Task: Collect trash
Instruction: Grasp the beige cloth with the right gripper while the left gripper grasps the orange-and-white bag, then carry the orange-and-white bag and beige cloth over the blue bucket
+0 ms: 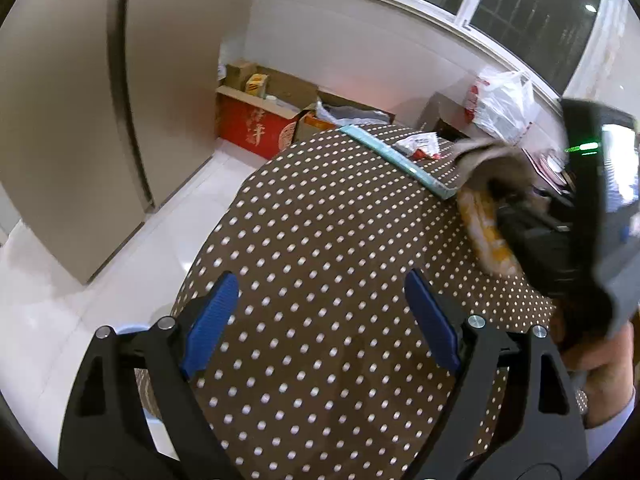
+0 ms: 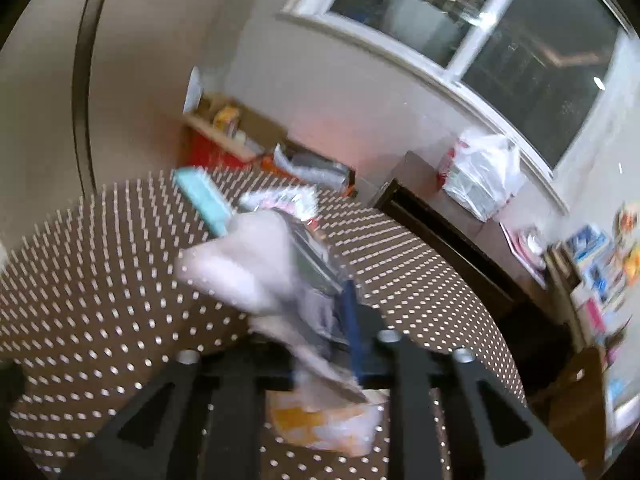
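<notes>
Trash is sitting scattered on the table (image 1: pixel 320 240), a round one under a brown dotted cloth, and I am working it from both sides. My right gripper (image 2: pixel 340 320) is clamping a crumpled pale wrapper (image 2: pixel 256 264); its fingers are pressed together on it, and the wad is sticking up and forward of them, blurred, so I cannot tell exactly what it is. I judge I am holding it high off the cloth so it does not drag the other pieces along.

Below those fingers an orange-and-white packet (image 2: pixel 328 424) is lying flat on the table, not yet picked up. Farther back a teal box (image 1: pixel 400 160) is resting across the cloth, with a red-and-white wrapper (image 1: pixel 420 146) just beyond it near the far edge.

My left gripper (image 1: pixel 320 320) is hovering over bare cloth with its blue fingers (image 1: pixel 212 320) spread wide and nothing between them, and I reckon the packet is its likeliest target. No bin is showing in either view.
</notes>
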Available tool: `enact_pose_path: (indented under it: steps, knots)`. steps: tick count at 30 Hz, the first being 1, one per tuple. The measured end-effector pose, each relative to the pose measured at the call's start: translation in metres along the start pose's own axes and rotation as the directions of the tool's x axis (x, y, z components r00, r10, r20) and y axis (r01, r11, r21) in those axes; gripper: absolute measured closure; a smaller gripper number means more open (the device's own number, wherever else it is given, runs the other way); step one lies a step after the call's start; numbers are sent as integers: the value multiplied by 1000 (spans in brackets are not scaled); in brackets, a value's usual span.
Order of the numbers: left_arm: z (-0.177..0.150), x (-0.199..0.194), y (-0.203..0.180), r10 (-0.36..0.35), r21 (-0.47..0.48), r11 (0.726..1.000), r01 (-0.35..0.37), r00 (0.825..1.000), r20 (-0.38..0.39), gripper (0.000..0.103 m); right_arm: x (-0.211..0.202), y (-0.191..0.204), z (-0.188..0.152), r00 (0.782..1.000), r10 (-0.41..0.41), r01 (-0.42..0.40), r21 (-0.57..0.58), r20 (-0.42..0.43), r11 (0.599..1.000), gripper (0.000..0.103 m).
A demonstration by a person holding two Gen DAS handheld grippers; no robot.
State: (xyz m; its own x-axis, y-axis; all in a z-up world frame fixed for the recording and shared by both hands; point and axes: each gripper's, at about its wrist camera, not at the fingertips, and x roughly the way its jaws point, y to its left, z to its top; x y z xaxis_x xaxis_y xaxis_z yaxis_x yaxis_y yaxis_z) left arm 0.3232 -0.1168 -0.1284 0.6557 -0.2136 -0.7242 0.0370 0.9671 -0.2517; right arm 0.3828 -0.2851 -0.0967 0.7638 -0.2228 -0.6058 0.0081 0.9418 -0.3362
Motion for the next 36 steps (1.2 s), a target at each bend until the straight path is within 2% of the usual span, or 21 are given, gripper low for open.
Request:
enact_pose_path:
  steps: [4, 7, 11, 14, 18, 19, 20, 21, 30, 36]
  knots:
    - [10, 2, -18, -48, 40, 998, 48, 999, -4, 19, -22, -44, -8, 997, 72, -78, 215, 33, 974, 96]
    - [17, 3, -44, -107, 101, 989, 108, 994, -11, 16, -40, -63, -18, 997, 60, -74, 287, 57, 955, 97]
    - [22, 17, -86, -162, 204, 964, 169, 986, -48, 13, -46, -92, -33, 993, 105, -116, 388, 50, 914, 97]
    - [24, 37, -111, -163, 272, 944, 186, 981, -107, 12, -45, -103, -46, 994, 102, -105, 408, 28, 907, 96]
    - [21, 72, -133, -98, 384, 911, 152, 983, -157, 12, -42, -115, -72, 984, 178, -151, 487, -9, 860, 96]
    - [21, 78, -134, -88, 395, 907, 146, 983, -161, 15, -45, -114, -77, 984, 176, -150, 491, -7, 858, 96]
    - [20, 81, -131, -91, 402, 904, 148, 983, -158, 50, -47, -114, -80, 985, 173, -147, 489, -7, 860, 96]
    - [19, 84, -131, -90, 418, 895, 154, 982, -168, 63, -50, -113, -82, 985, 173, -149, 490, -4, 859, 96]
    - [20, 46, -105, -118, 402, 904, 147, 988, -97, 63, -78, -90, -86, 980, 199, -179, 490, 12, 853, 96]
    - [10, 0, -74, -93, 396, 913, 99, 995, -34, 62, -108, -61, -74, 968, 242, -242, 463, 60, 853, 96]
